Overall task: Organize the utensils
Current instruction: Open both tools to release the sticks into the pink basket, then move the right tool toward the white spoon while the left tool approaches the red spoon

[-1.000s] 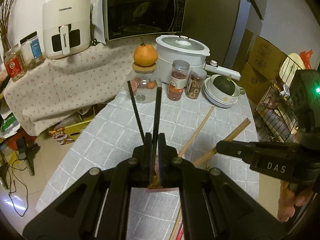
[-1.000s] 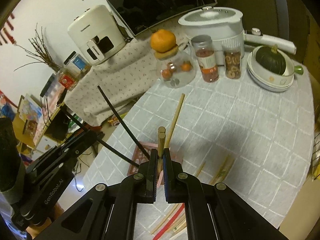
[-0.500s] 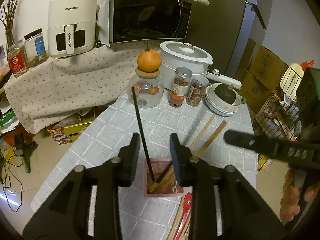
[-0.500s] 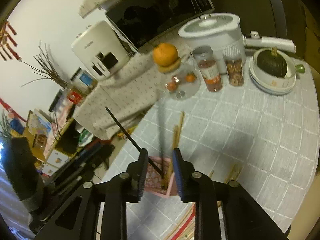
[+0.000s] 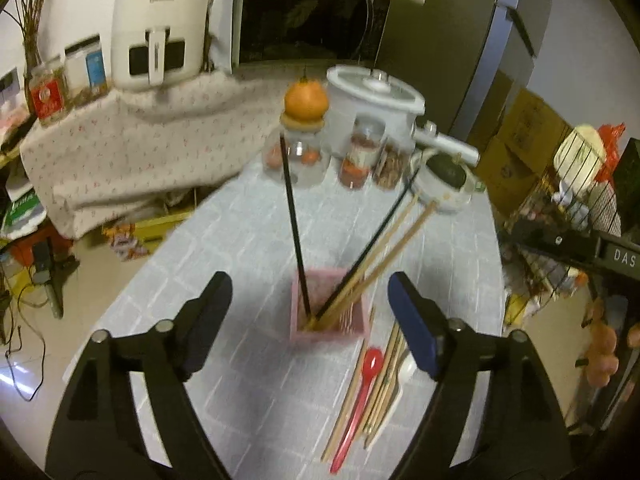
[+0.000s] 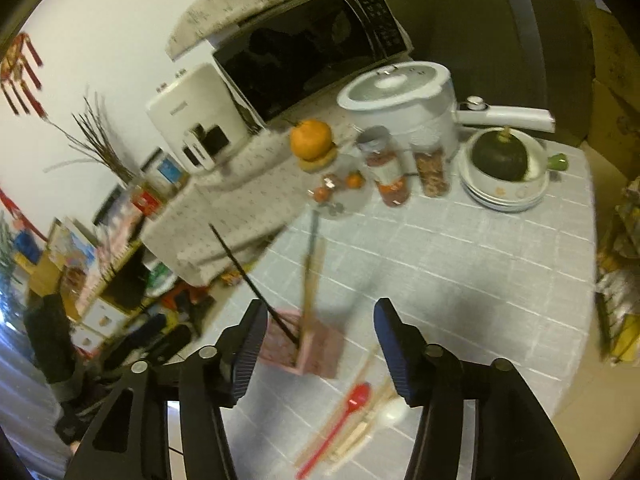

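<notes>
A pink square holder (image 5: 330,322) (image 6: 316,354) stands on the checked tablecloth. Black chopsticks (image 5: 293,220) (image 6: 252,280) and wooden chopsticks (image 5: 386,240) (image 6: 310,280) stand leaning in it. To its right lie a red spoon (image 5: 362,384) (image 6: 340,420), a white spoon (image 5: 402,372) (image 6: 394,410) and several wooden chopsticks (image 5: 352,388). My left gripper (image 5: 308,312) is open and empty above the holder. My right gripper (image 6: 318,344) is open and empty above it too; its arm shows in the left wrist view (image 5: 580,246).
At the table's far end stand a glass jar topped by an orange (image 5: 306,98), two spice jars (image 5: 362,156), a white pot (image 5: 376,108) and stacked bowls with a green squash (image 5: 446,184). A wire rack (image 5: 568,200) stands right of the table.
Both grippers have opened wide and let go of their chopsticks, which now stand in the pink holder. Both grippers have pulled up and back.
</notes>
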`<action>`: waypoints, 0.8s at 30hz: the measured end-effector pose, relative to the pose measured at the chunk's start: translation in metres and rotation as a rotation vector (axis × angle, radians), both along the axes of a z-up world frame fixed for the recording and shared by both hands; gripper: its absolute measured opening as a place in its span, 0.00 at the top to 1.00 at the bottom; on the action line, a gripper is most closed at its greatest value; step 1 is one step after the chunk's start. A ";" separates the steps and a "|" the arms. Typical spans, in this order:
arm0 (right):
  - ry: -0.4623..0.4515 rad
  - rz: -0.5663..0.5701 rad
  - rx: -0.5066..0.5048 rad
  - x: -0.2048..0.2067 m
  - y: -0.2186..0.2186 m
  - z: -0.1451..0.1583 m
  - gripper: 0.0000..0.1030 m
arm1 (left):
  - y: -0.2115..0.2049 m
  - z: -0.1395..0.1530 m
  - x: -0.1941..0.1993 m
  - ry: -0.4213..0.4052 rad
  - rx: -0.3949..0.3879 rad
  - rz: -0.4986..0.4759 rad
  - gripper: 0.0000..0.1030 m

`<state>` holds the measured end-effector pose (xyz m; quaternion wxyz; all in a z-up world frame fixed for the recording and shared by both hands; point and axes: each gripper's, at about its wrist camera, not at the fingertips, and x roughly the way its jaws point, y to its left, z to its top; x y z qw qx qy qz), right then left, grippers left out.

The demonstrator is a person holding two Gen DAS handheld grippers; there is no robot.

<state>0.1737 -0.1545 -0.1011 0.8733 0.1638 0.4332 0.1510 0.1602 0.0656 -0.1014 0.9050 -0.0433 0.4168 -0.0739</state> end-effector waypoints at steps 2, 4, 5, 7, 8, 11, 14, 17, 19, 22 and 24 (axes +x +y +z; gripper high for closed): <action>0.019 0.003 -0.032 -0.002 -0.002 -0.007 0.41 | 0.000 -0.007 -0.003 0.042 -0.004 0.002 0.20; 0.047 0.002 -0.063 -0.004 -0.004 -0.015 0.39 | 0.000 -0.017 -0.004 0.083 -0.014 0.003 0.20; 0.063 0.005 -0.078 -0.006 -0.004 -0.021 0.37 | -0.001 -0.020 -0.006 0.100 -0.015 0.002 0.19; 0.089 0.012 -0.103 -0.007 -0.005 -0.031 0.35 | -0.003 -0.030 -0.006 0.146 -0.019 -0.003 0.19; 0.110 0.015 -0.121 -0.008 -0.005 -0.038 0.34 | -0.003 -0.033 -0.008 0.162 -0.020 -0.005 0.19; 0.180 0.013 -0.169 -0.009 -0.004 -0.060 0.34 | -0.008 -0.048 -0.009 0.227 -0.020 -0.013 0.19; 0.249 0.026 -0.210 -0.008 0.000 -0.082 0.34 | -0.016 -0.060 -0.012 0.271 0.004 -0.040 0.19; 0.315 0.036 -0.233 -0.005 0.003 -0.105 0.34 | -0.021 -0.071 -0.014 0.303 0.027 -0.057 0.19; 0.355 0.034 -0.235 -0.004 0.005 -0.118 0.34 | -0.022 -0.079 -0.014 0.329 0.026 -0.063 0.19; 0.408 0.045 -0.227 -0.002 0.008 -0.137 0.34 | -0.022 -0.088 -0.013 0.366 0.000 -0.073 0.19; 0.444 0.051 -0.212 0.000 0.011 -0.150 0.34 | -0.023 -0.093 -0.012 0.383 -0.012 -0.084 0.19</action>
